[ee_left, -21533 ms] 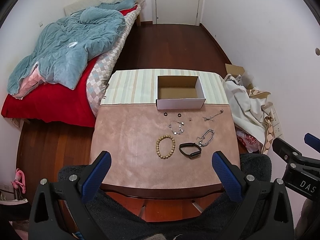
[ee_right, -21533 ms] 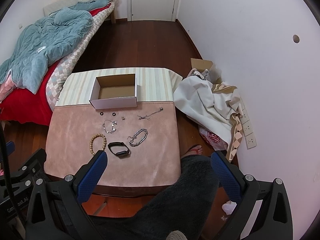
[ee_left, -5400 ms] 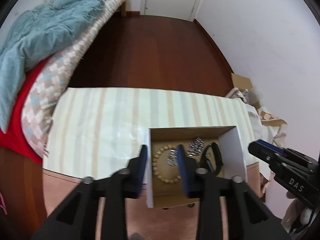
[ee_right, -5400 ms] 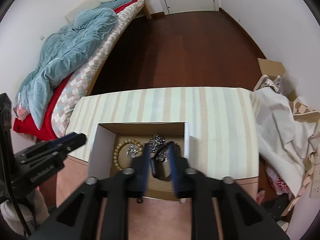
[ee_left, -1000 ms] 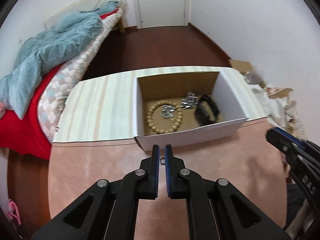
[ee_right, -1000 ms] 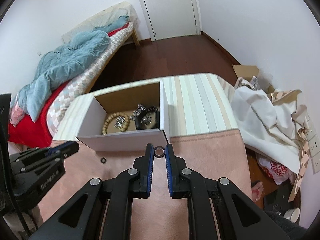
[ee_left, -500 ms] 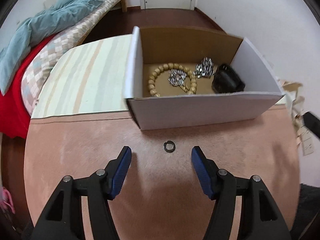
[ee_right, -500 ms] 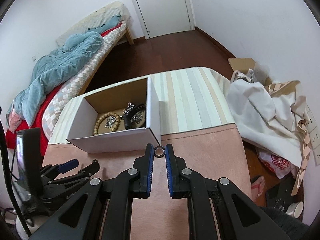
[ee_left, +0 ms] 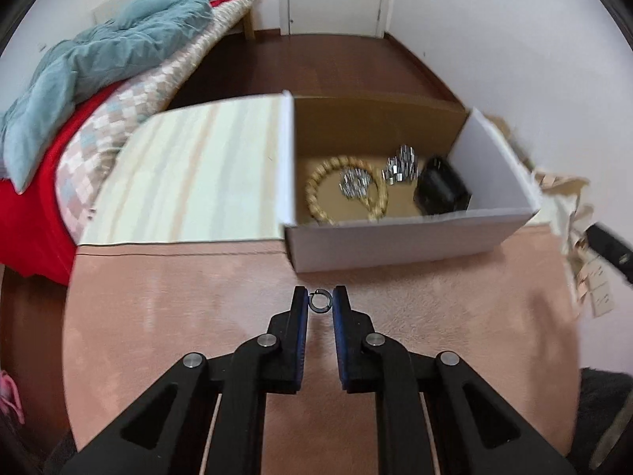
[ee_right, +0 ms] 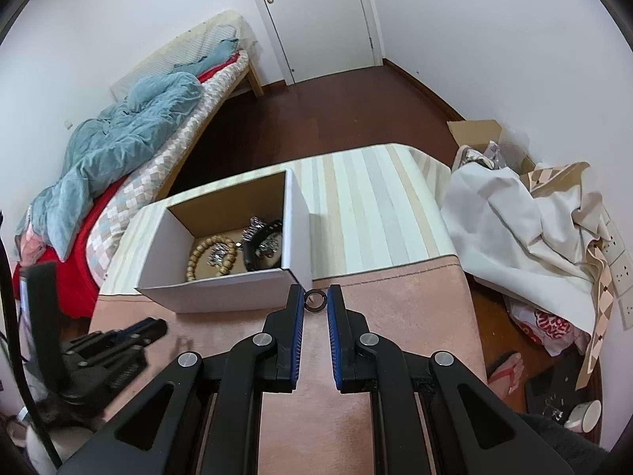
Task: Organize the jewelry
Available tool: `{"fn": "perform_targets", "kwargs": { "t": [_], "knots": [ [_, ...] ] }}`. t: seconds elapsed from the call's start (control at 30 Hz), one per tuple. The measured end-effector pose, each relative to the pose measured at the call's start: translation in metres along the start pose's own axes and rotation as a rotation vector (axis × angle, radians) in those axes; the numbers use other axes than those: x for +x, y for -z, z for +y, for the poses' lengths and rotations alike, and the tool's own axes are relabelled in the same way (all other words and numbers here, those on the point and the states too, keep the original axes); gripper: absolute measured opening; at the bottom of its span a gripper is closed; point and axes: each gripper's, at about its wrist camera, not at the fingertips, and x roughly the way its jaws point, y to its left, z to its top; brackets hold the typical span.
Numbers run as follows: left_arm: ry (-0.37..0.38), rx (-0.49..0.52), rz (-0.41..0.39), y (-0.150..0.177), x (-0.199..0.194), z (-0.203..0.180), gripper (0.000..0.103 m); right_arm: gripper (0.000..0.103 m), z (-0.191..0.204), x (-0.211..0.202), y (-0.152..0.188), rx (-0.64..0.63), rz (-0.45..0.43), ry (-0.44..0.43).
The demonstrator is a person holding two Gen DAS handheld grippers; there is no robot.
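Observation:
A white cardboard box (ee_left: pixel 399 243) stands on the pink table mat (ee_left: pixel 198 308). It holds a wooden bead bracelet (ee_left: pixel 316 194), silver chains (ee_left: pixel 401 166) and a black band (ee_left: pixel 441 192). My left gripper (ee_left: pixel 320 301) is shut on a small dark ring (ee_left: pixel 319 301) just in front of the box. My right gripper (ee_right: pixel 315 301) is shut on a second dark ring (ee_right: pixel 315 300) by the box's near right corner (ee_right: pixel 294 277). The bracelet (ee_right: pixel 209 255) and band (ee_right: pixel 257 253) also show in the right wrist view. The left gripper (ee_right: pixel 114 340) shows there, low at the left.
A striped cloth (ee_right: pixel 376 206) covers the table's far half. A bed with a teal blanket (ee_right: pixel 118 142) stands to the left. Crumpled white fabric (ee_right: pixel 514 221) and a cardboard box (ee_right: pixel 474 130) lie on the floor to the right. A door (ee_right: pixel 316 16) is at the back.
My left gripper has closed from wide open onto the ring lying in front of the box. My right gripper still holds its ring and has moved slightly closer to the box corner.

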Motion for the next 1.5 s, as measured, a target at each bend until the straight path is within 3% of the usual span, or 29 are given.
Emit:
{"fn": "perform_targets", "kwargs": {
  "t": [0.17, 0.33, 0.57, 0.77, 0.9, 0.93, 1.03, 1.13, 1.23, 1.3, 1.5],
  "knots": [
    [0.058, -0.037, -0.060, -0.026, -0.041, 0.010, 0.010, 0.012, 0.015, -0.007, -0.010, -0.012, -0.010, -0.048],
    [0.104, -0.032, -0.079, -0.064, -0.046, 0.006, 0.010, 0.012, 0.031, 0.009, -0.032, -0.015, 0.036, -0.136],
    [0.135, -0.023, -0.009, -0.107, -0.012, 0.002, 0.010, 0.012, 0.041, 0.064, -0.061, -0.018, 0.177, -0.174],
    [0.120, -0.050, 0.059, -0.116, 0.004, 0.008, 0.016, 0.015, 0.042, 0.087, -0.080, -0.010, 0.252, -0.162],
    [0.099, -0.076, 0.054, -0.115, 0.003, 0.014, 0.037, 0.034, 0.038, 0.085, -0.087, 0.018, 0.249, -0.172],
    [0.090, -0.077, 0.043, -0.115, 0.001, 0.016, 0.042, 0.034, 0.036, 0.083, -0.089, 0.026, 0.247, -0.172],
    [0.055, -0.073, 0.021, -0.115, -0.007, 0.020, 0.044, 0.037, 0.032, 0.075, -0.094, 0.046, 0.230, -0.165],
    [0.004, -0.065, -0.003, -0.112, -0.016, 0.024, 0.069, 0.058, 0.034, 0.062, -0.094, 0.000, 0.193, -0.083],
    [-0.053, -0.050, -0.034, -0.104, -0.028, 0.025, 0.072, 0.071, 0.039, 0.053, -0.088, -0.054, 0.189, 0.004],
    [-0.081, -0.049, -0.038, -0.096, -0.035, 0.026, 0.081, 0.082, 0.043, 0.049, -0.081, -0.095, 0.195, 0.069],
    [-0.133, -0.048, -0.033, -0.076, -0.053, 0.026, 0.099, 0.103, 0.050, 0.033, -0.065, -0.141, 0.200, 0.153]
  ]
}}
